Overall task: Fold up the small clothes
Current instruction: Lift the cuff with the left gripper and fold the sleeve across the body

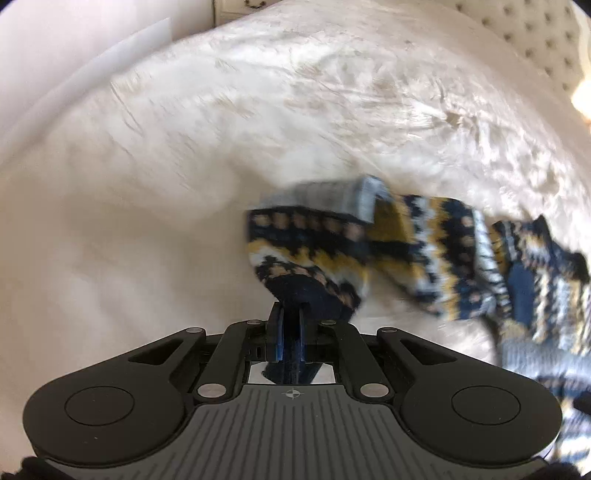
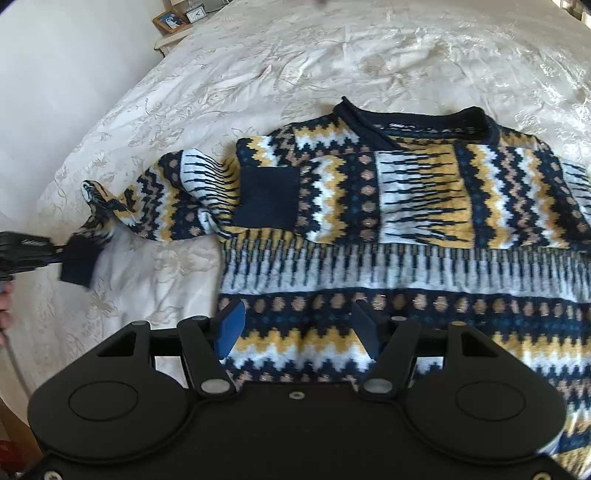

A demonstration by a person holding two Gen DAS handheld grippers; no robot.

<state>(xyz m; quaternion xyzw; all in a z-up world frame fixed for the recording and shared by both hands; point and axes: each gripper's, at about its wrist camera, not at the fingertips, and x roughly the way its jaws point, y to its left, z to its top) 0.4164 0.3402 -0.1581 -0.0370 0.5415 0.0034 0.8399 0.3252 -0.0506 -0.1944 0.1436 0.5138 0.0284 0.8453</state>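
Right gripper (image 2: 297,334) hovers with jaws apart and empty over the hem of the patterned sweater (image 2: 406,206) spread flat on the cream bedspread (image 2: 258,74), while further left the left gripper (image 1: 291,321) is clamped on the navy cuff (image 2: 79,264) of the outstretched sleeve (image 2: 166,199).

We find no readable text. A small crosshair mark (image 1: 291,394) sits on the left gripper (image 1: 291,317) housing. The clock (image 2: 195,14) beside the bed (image 2: 258,55) is too small to read.
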